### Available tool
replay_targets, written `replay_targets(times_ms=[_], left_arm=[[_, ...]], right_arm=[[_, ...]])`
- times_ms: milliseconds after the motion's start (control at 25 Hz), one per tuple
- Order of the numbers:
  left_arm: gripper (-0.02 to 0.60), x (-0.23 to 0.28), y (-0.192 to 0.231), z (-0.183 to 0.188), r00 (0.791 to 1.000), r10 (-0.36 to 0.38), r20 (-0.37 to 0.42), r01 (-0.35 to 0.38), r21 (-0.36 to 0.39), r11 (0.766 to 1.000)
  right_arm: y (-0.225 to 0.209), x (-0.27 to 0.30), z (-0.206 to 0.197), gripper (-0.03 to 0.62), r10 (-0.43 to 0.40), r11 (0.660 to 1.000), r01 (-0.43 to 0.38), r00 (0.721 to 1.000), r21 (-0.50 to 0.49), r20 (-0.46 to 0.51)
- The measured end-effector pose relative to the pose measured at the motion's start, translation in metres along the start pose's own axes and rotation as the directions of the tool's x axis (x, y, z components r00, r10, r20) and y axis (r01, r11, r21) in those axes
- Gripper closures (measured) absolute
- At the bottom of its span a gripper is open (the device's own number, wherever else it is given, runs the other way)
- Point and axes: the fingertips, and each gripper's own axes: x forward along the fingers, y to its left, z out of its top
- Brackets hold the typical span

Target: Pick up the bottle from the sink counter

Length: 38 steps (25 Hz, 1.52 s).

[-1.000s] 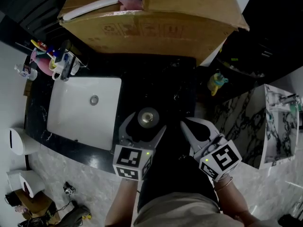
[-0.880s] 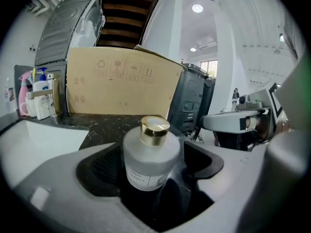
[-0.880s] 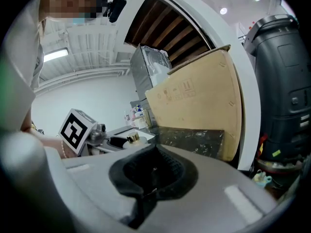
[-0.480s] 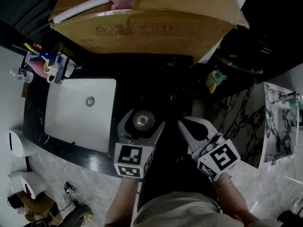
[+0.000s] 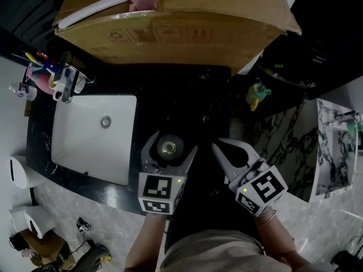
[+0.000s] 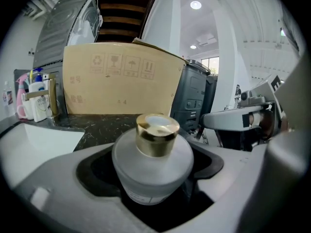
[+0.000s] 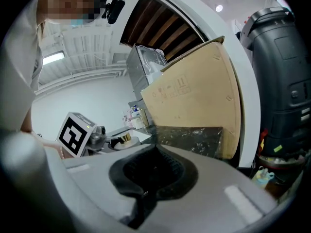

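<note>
A frosted glass bottle point(image 5: 169, 147) with a gold cap sits between the jaws of my left gripper point(image 5: 169, 143), over the black counter point(image 5: 187, 101) just right of the sink. In the left gripper view the bottle point(image 6: 153, 164) fills the dark hollow between the grey jaws, which press on both its sides. I cannot tell whether its base touches the counter. My right gripper point(image 5: 224, 151) hovers to the bottle's right, jaws together with nothing in them. The right gripper view shows its jaws point(image 7: 153, 174) shut and the bottle's cap point(image 7: 125, 139) off to the left.
A white sink point(image 5: 91, 146) lies left of the bottle, with a tap point(image 5: 67, 84) and a pink cup of toothbrushes point(image 5: 39, 72) at its far corner. A big cardboard box point(image 5: 170, 21) stands across the back of the counter. A yellow toy point(image 5: 256, 95) sits at the right.
The left gripper keeps its hold on the bottle and has drifted slightly towards me. The right gripper has barely moved. The head view has shifted a little.
</note>
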Motion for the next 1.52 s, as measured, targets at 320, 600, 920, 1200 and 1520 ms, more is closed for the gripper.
replay_targets(times_ms=[320, 600, 920, 1200, 1520], left_arm=[[0.192, 0.004, 0.003, -0.003, 0.998, 0.057, -0.018, -0.056, 0.053, 0.997], [0.23, 0.003, 0.006, -0.003, 0.997, 0.073, -0.015, -0.072, 0.064, 0.995], [0.233, 0.001, 0.003, -0.003, 0.999, 0.028, -0.018, -0.027, 0.066, 0.997], [0.233, -0.009, -0.004, 0.0, 0.999, -0.046, 0.016, 0.045, 0.038, 0.998], [0.233, -0.036, -0.004, 0.011, 0.992, -0.081, 0.092, 0.079, 0.023, 0.997]], right_arm=[[-0.004, 0.004, -0.002, 0.591, 0.009, 1.0, -0.009, 1.0, 0.019, -0.012], [-0.005, 0.005, -0.001, 0.591, 0.011, 1.0, -0.011, 1.0, 0.023, -0.01], [-0.006, -0.002, 0.001, 0.591, -0.003, 1.0, 0.003, 1.0, 0.019, -0.003], [0.003, -0.008, 0.007, 0.591, -0.002, 1.0, 0.002, 1.0, 0.014, 0.022], [0.027, -0.015, 0.012, 0.591, -0.014, 1.0, 0.015, 0.999, -0.008, 0.047]])
